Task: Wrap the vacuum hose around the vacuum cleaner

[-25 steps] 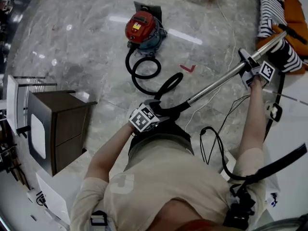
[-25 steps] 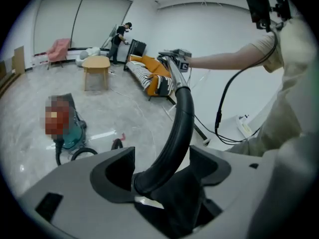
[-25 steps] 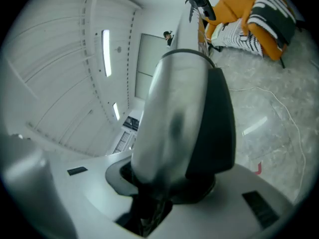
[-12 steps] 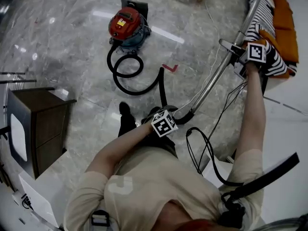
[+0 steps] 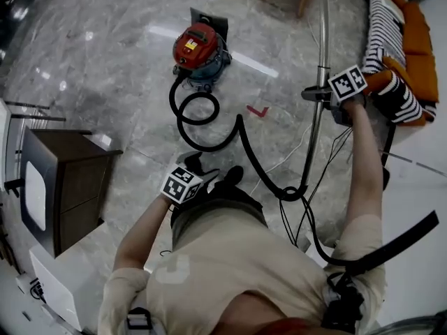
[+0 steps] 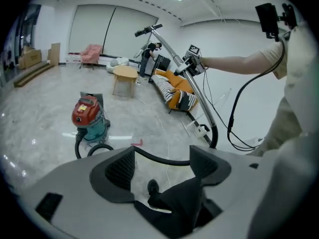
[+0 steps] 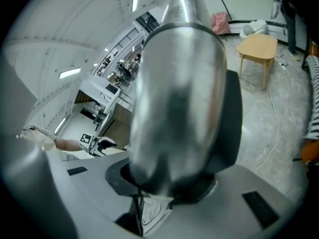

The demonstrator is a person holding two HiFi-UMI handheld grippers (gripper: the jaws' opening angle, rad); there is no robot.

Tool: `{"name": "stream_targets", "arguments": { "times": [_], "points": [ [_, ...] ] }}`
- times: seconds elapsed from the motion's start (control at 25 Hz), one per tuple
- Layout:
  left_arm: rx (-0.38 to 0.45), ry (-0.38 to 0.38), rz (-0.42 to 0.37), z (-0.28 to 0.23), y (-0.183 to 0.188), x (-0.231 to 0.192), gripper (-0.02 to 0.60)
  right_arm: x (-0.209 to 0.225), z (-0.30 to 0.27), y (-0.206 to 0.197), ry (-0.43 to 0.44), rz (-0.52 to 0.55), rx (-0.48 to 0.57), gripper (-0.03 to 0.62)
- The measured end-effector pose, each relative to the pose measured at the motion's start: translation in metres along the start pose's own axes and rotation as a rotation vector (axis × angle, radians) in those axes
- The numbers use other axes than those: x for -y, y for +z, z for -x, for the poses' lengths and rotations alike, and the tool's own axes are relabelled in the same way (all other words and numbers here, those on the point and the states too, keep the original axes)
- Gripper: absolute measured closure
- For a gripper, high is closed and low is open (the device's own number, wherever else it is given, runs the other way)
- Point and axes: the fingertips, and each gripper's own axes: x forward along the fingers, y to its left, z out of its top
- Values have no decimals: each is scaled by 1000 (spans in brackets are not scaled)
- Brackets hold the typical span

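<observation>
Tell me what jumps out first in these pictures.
The long silver wand rises at the right, clamped in the right gripper. Ahead on the marble floor sits the red vacuum cleaner, its black hose looping back to the wand's lower end.

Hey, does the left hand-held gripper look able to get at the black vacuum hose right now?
Probably yes. The left hand-held gripper is open and empty, and the hose runs just ahead of its jaws with only bare floor between. The right hand-held gripper is shut on the metal wand.
</observation>
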Motion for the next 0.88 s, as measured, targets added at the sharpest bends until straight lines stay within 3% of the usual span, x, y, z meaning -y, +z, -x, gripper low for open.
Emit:
{"name": "stream_targets", "arguments": {
  "times": [0.16,0.4,0.56,0.76,0.88],
  "points": [
    [82,59,-32,21,18,-13,233,-15,-35,-3,-11,42,-149,476],
    [118,77,-228,31,52,-48,233,-40,-71,2,-53,98,-374,476],
    [153,83,-341,48,92,-86,233,-48,-79,8,-142,154,-545,477],
    [244,112,-500,85,159,-114,233,-39,-81,19,-290,317,-750,480],
    [298,127,-519,99,195,-128,233,-41,-93,28,-258,424,-818,482]
  ]
}}
